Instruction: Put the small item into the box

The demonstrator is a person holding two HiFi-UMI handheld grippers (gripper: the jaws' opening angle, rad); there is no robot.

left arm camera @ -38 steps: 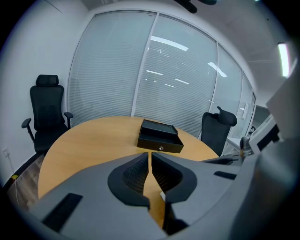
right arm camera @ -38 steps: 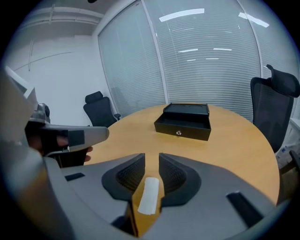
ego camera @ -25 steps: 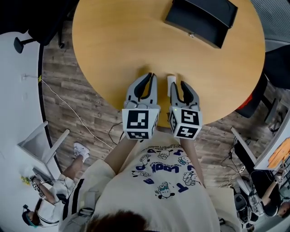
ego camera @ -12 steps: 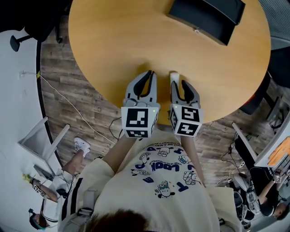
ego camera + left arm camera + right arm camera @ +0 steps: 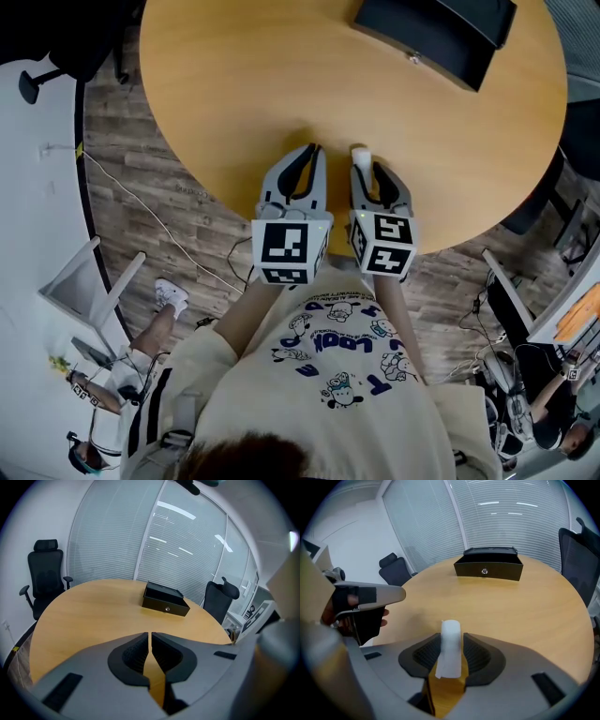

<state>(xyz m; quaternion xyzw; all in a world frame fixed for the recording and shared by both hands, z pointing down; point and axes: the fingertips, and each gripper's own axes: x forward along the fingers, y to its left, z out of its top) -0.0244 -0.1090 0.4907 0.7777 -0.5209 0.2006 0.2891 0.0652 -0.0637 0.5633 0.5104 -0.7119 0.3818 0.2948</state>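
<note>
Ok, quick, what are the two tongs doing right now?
Left tongs: closed, empty.
Right tongs: open, just been opening; the white item stands between them, seemingly not gripped yet.

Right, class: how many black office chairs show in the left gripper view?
2: one black office chair at far left of the round wooden table, another at its right, beyond the black box. Others may be hidden.
</note>
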